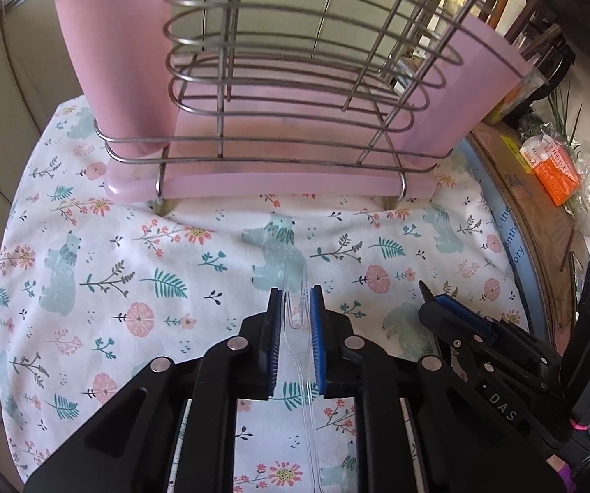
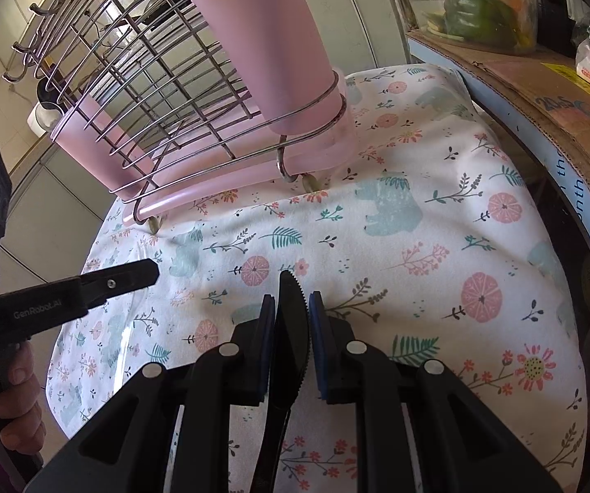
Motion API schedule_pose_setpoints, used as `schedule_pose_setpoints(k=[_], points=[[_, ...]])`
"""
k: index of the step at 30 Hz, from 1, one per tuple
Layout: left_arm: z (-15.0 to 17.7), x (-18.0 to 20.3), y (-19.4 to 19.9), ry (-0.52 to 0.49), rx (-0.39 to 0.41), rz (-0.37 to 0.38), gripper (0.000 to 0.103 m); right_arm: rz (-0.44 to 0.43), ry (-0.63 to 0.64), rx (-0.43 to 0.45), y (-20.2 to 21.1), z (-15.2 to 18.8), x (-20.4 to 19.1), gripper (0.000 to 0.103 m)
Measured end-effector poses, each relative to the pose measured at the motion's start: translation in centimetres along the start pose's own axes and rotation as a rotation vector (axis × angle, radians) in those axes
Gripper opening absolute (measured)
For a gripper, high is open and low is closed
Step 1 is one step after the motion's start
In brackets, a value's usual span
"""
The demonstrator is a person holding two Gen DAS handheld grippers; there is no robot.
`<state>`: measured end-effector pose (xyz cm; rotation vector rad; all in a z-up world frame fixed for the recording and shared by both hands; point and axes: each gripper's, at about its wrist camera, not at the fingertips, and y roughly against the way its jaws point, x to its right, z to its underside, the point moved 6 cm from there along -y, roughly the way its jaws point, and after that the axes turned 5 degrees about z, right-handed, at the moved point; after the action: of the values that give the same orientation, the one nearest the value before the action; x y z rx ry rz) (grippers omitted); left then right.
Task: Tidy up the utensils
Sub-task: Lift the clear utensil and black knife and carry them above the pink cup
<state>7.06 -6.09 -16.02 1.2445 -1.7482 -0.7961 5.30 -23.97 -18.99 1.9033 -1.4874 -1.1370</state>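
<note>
My left gripper (image 1: 297, 300) is shut on a clear plastic fork (image 1: 295, 287), tines pointing forward, above the floral cloth (image 1: 130, 279). My right gripper (image 2: 290, 304) is shut on a black plastic serrated knife (image 2: 292, 316), tip forward. A wire utensil rack (image 1: 278, 94) with two pink cups (image 1: 118, 61) and a pink drip tray (image 1: 270, 185) stands just ahead. In the right wrist view the rack (image 2: 159, 94) is at the upper left, with one pink cup (image 2: 270, 61) nearest. The right gripper (image 1: 438, 300) shows at the lower right of the left wrist view. The left gripper's finger (image 2: 118, 281) shows at left in the right wrist view.
A cardboard box (image 2: 541, 94) edges the cloth on the right, with an orange packet (image 1: 549, 168) on it. A jar with green pepper (image 2: 475, 12) stands behind the box. Tiled wall lies behind the rack. My hand (image 2: 11, 390) holds the left gripper's handle.
</note>
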Motion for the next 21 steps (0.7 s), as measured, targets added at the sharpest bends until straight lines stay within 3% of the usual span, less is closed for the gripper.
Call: schedule_pose_setpoints(k=[8, 14, 21], points=[[-0.4, -0.5, 2.6, -0.003, 0.084, 0.023, 0.013, 0.010, 0.011, 0.002, 0.0, 0.0, -0.1, 0.017], [-0.9, -1.2, 5.3, 0.013, 0.192, 0.050, 0.013, 0.013, 0.012, 0.006, 0.1, -0.1, 0.0, 0.016], [-1.9, -2.8, 9.2, 0.060, 0.324, 0.074, 0.013, -0.029, -0.031, 0.084, 2.8, -1.1, 0.0, 0.016]])
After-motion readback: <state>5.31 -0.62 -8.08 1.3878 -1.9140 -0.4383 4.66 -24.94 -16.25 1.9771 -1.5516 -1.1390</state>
